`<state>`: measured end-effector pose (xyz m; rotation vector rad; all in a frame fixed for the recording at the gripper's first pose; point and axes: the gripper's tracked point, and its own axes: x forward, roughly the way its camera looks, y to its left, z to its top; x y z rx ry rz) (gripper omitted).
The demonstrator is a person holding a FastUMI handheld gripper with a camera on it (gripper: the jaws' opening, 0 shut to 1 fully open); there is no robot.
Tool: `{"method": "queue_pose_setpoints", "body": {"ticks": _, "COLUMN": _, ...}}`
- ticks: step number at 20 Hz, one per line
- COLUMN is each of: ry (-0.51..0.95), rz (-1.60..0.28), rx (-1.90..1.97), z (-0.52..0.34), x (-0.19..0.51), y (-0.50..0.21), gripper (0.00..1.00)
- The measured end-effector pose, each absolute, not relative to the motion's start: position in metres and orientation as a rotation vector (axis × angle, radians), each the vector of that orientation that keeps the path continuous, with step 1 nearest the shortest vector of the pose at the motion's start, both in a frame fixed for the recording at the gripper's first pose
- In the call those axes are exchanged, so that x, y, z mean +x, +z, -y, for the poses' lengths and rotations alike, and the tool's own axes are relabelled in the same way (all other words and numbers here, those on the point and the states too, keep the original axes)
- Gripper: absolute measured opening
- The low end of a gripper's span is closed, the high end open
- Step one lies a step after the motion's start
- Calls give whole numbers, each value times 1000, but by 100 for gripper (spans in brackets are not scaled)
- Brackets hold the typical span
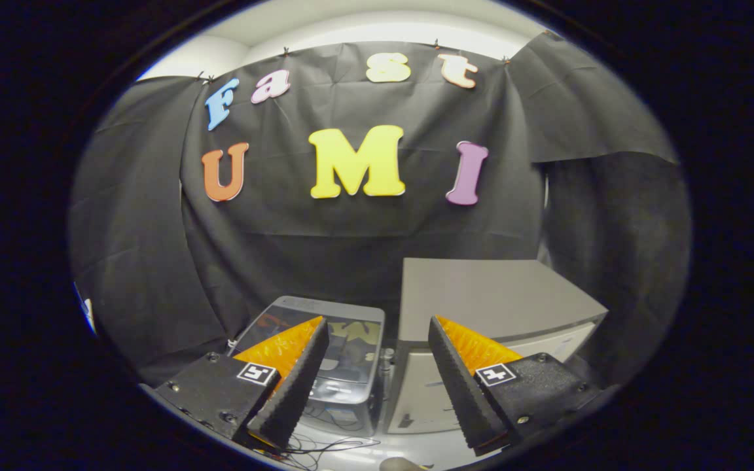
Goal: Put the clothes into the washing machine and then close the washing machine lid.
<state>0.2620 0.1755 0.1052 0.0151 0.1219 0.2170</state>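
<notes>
Gripper view: tongs (377, 330) agape; cabinet (482, 294) beside washer (344, 353).

Black cloth wall (364, 235) behind, white ceiling (377, 26) above, pale grey cabinet (495, 294) alongside.

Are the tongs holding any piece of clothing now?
No. The tongs stand open with nothing between them, and the washing machine lies beyond them.

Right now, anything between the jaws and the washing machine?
Nothing visible. The gripper hangs with jaws open, empty; washing machine just ahead, lid seemingly down. Grey cabinet stands beside it, cables at its base.
</notes>
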Motion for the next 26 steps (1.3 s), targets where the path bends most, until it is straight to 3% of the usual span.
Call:
{"method": "queue_pose_setpoints", "body": {"ticks": 13, "ry": 140, "rz": -88, "rx": 49, "z": 10, "x": 93, "y": 32, "gripper": 97}}
{"method": "queue_pose_setpoints", "body": {"ticks": 26, "ry": 88, "rz": -85, "rx": 82, "z": 72, "x": 48, "y": 19, "gripper": 97}}
